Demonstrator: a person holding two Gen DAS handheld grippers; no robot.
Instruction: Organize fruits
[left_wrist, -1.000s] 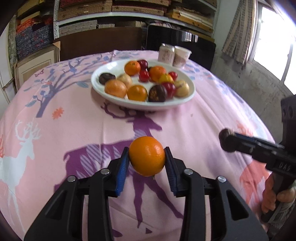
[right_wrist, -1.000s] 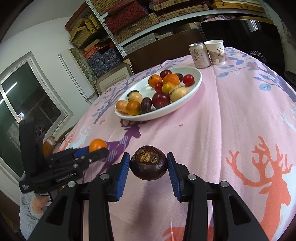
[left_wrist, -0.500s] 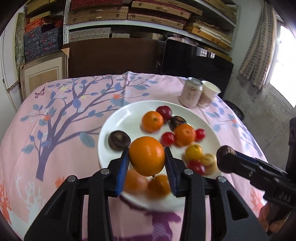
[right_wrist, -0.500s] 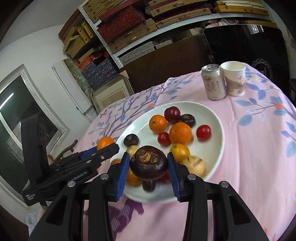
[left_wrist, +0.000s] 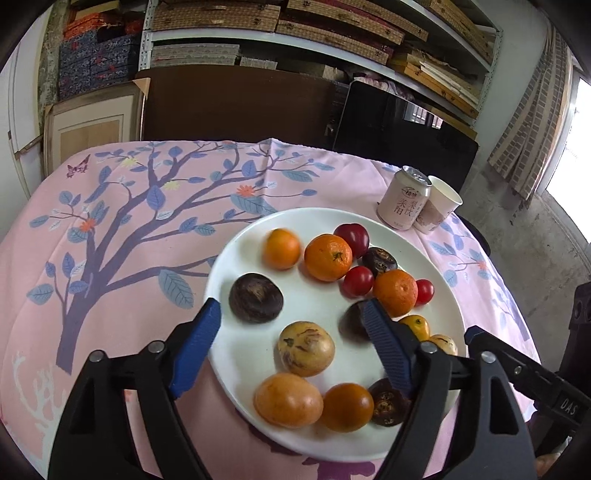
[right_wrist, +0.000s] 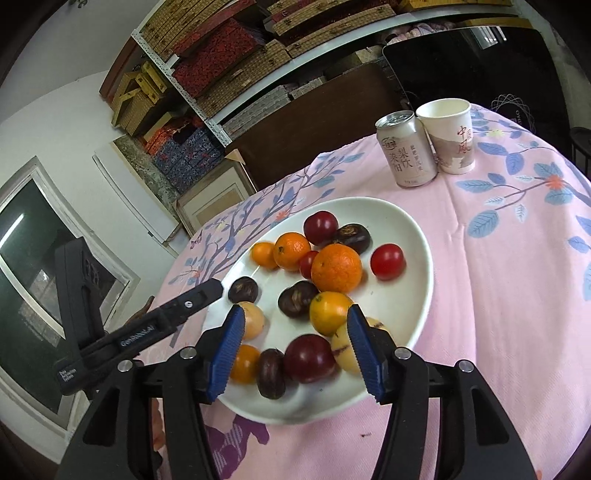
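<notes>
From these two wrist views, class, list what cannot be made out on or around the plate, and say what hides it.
- Left wrist view: a dark fruit sits half behind the left gripper's blue pad.
- Right wrist view: a pale fruit is partly covered by the right gripper's pad.
- Both views: the plate's near rim is hidden by the jaws.
- Can: small print too small to read.

Behind the round tabletop (left_wrist: 110, 258) in its pink tree-printed cloth stand metal shelves (left_wrist: 258, 37) stacked with woven and patterned boxes, a dark screen (left_wrist: 402, 133) leaning below them, a bright curtained window (left_wrist: 576, 147) to one side and bare concrete floor (left_wrist: 546, 229) beneath.
</notes>
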